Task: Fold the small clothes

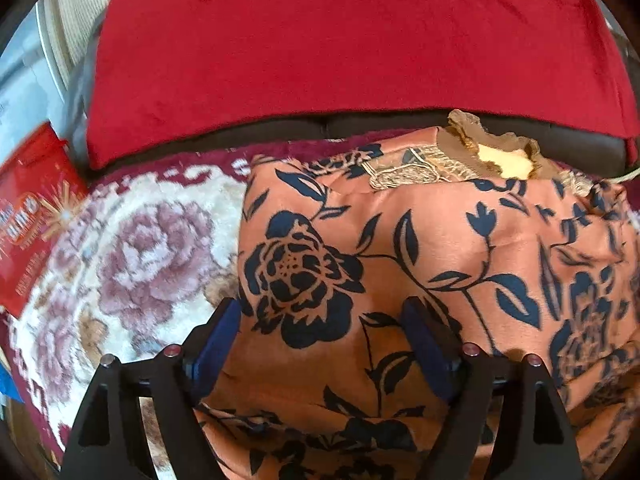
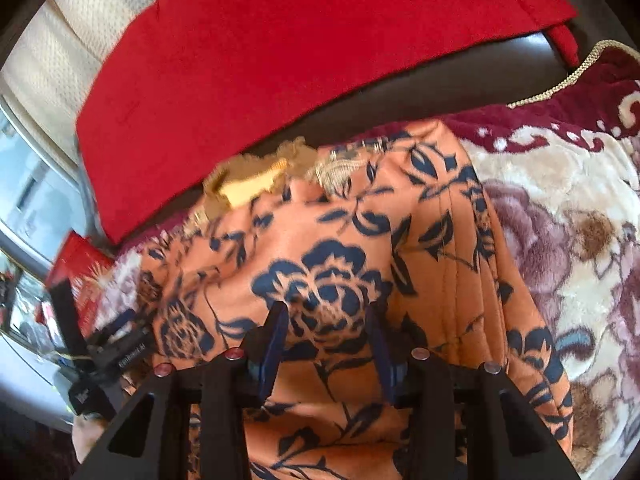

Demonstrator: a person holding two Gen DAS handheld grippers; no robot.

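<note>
Garment: orange floral cloth (image 1: 400, 248) fills lower centre, under both grippers.
Left gripper (image 1: 320, 320): jaws wide, gripping nothing.
Right gripper (image 2: 326, 328): half-open; grip unclear.

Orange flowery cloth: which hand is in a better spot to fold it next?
Probably the left. The left gripper stands open across the edge of the cloth beside the rug, ready to pinch it. The right gripper sits over the middle.
</note>
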